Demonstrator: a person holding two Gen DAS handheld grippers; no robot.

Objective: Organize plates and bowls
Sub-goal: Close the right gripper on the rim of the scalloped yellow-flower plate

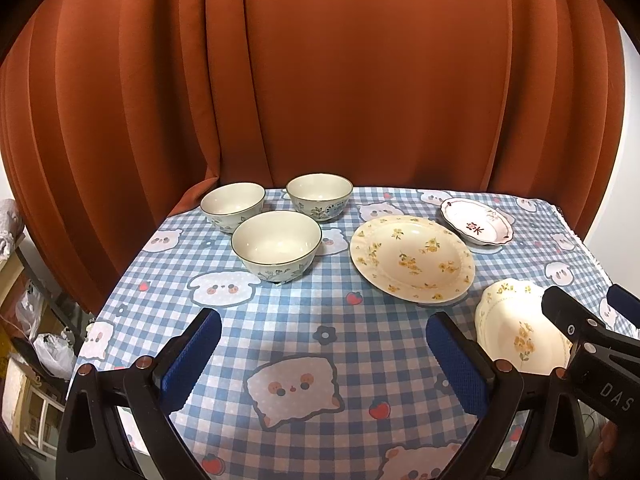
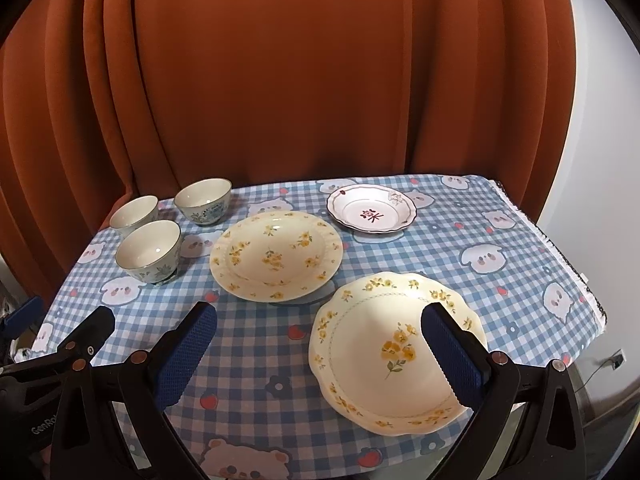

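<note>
hovering over near edge of checked tablecloth (image 1: 320, 320), both grippers spread wide, holding nothing.

left gripper (image 1: 322, 354): blue pads apart, only bare cloth showing between them. right gripper (image 2: 318, 354): pads likewise apart, right pad overlapping in view the scalloped plate (image 2: 380, 360), contact not discernible.

taking large round floral plate (image 1: 412, 260) as landmark:
- sitting near cloth centre, flat.
- three bowls grouped to its left, upright: nearest bowl (image 1: 277, 246) just beside it, far-left bowl (image 1: 232, 206) and blue-patterned bowl (image 1: 320, 196) behind.
- small pink-rimmed dish (image 1: 476, 222) lying behind it to the right, close but apart.
- scalloped plate lying in front of it to the right, near.

left wrist view only: shelving and plastic bags (image 1: 52, 352) showing at left beyond table edge; scalloped plate partly hidden behind right gripper's black body; blue motif on rear bowl reading clearly.

right wrist view only: scalloped plate appearing whole, yellow flower at centre; red mark in small dish facing camera; wall socket (image 2: 618, 358) showing low at right; left gripper's black finger entering at left edge.

orange curtain (image 2: 320, 80) hanging behind table in both views.
</note>
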